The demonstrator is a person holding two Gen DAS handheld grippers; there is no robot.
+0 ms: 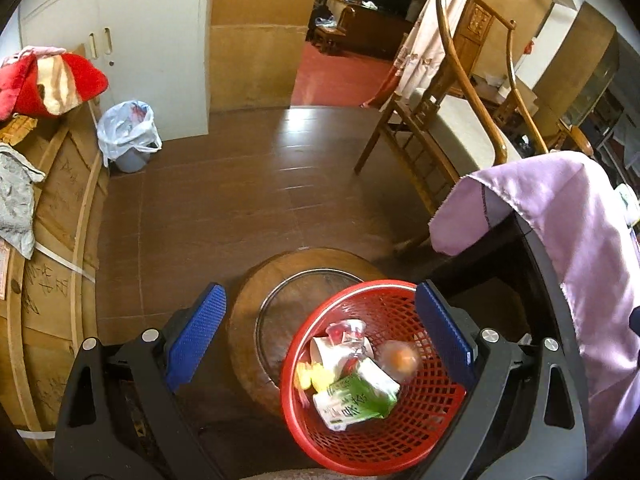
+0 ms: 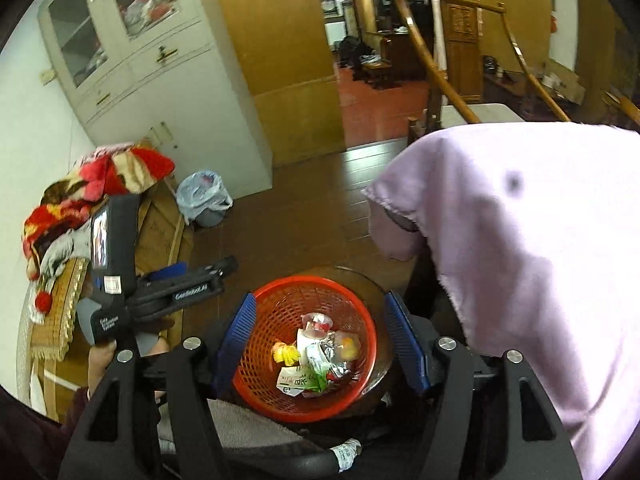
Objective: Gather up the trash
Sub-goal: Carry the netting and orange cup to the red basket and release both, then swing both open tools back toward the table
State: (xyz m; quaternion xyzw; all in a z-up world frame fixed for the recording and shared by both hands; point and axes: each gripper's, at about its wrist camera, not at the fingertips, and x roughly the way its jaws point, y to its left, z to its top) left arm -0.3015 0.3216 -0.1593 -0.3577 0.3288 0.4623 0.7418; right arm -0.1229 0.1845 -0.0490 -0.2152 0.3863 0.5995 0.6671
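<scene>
Beside red basket [image 2: 305, 344], left gripper [image 2: 192, 280]

Both wrist cameras look steeply down and forward along their own blue-padded fingers, from close above a red plastic mesh basket [image 1: 376, 380] of wrappers on a round dark wooden stool [image 1: 256, 320]. The left view sits lower and nearer, with the basket right of centre; the right view frames it centrally [image 2: 304, 344]. Both share the brown tiled floor [image 1: 224, 200], white cabinet [image 2: 168, 92], bag-lined bin [image 1: 128, 136] and lilac cloth [image 2: 520, 260].
</scene>
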